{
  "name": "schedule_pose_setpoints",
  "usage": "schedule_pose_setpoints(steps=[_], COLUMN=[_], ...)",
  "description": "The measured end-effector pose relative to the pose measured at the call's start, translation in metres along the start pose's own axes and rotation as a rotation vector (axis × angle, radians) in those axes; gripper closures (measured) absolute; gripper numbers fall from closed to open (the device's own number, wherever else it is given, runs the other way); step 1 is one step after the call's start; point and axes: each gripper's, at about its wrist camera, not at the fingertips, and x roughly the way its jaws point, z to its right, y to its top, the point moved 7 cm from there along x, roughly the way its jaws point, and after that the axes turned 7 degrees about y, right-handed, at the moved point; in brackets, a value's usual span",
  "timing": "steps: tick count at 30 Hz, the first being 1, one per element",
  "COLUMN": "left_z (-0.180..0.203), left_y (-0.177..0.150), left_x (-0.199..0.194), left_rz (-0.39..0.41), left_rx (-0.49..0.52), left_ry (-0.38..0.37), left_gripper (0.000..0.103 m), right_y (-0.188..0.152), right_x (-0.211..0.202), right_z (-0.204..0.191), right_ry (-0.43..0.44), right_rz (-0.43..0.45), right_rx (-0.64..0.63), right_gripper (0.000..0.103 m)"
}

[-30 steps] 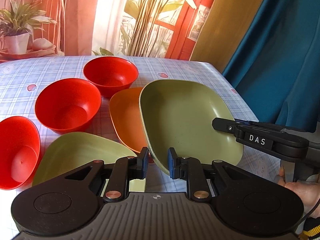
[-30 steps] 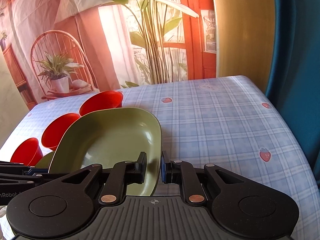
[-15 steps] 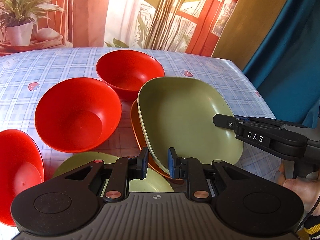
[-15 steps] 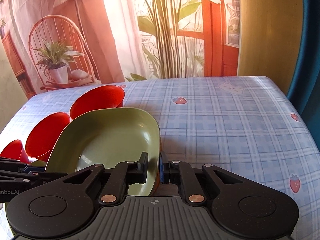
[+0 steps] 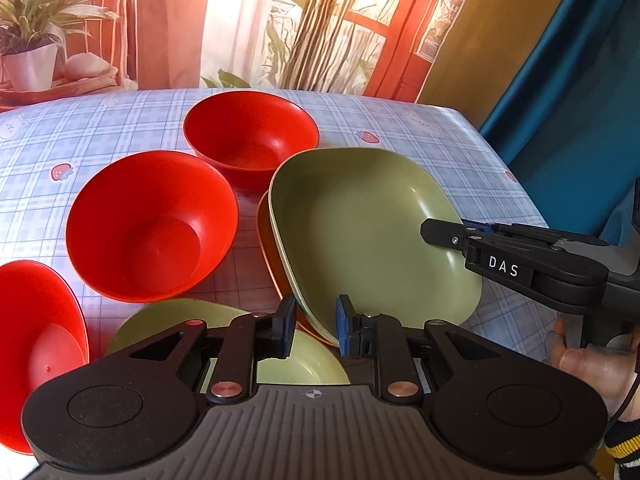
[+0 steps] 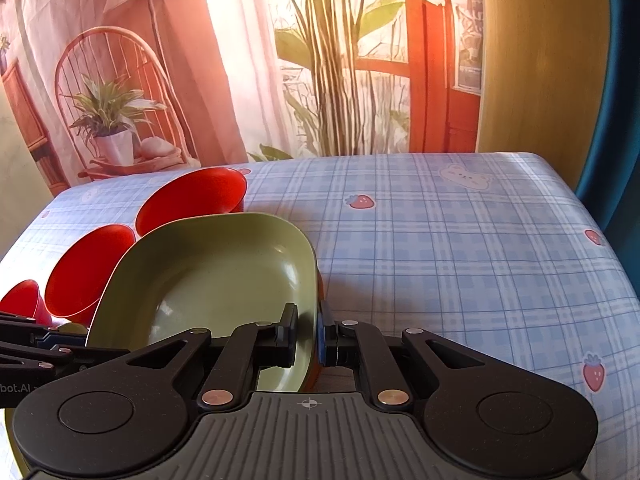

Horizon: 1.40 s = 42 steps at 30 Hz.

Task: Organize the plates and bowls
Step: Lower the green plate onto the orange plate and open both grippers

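The green plate [image 5: 372, 236], pinched at its rim by both the left gripper [image 5: 316, 326] and right gripper [image 6: 306, 336], has been lowered onto the orange plate [image 5: 266, 224]; stacking looks nearly done.

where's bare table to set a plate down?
Free: the cloth right of the green plate, out to the table's right edge. Crowded: three red bowls left of the plate, a second green plate in front of them.
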Motion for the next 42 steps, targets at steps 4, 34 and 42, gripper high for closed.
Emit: schedule_pose_setpoints(steps=[4, 34, 42], left_z=[0.004, -0.013, -0.022], left_y=[-0.003, -0.003, -0.018], left_x=[-0.002, -0.020, -0.043], left_rz=[-0.009, 0.057, 0.092], left_rx=[0.004, 0.013, 0.035], left_ry=[-0.005, 0.071, 0.130], left_gripper=[0.080, 0.077, 0.077], right_y=[-0.003, -0.008, -0.023], right_x=[-0.004, -0.016, -0.047], right_z=[0.001, -0.005, -0.038], right_ry=[-0.009, -0.063, 0.001], right_rz=[-0.009, 0.015, 0.065], right_rx=[0.000, 0.011, 0.040], right_gripper=[0.094, 0.091, 0.084])
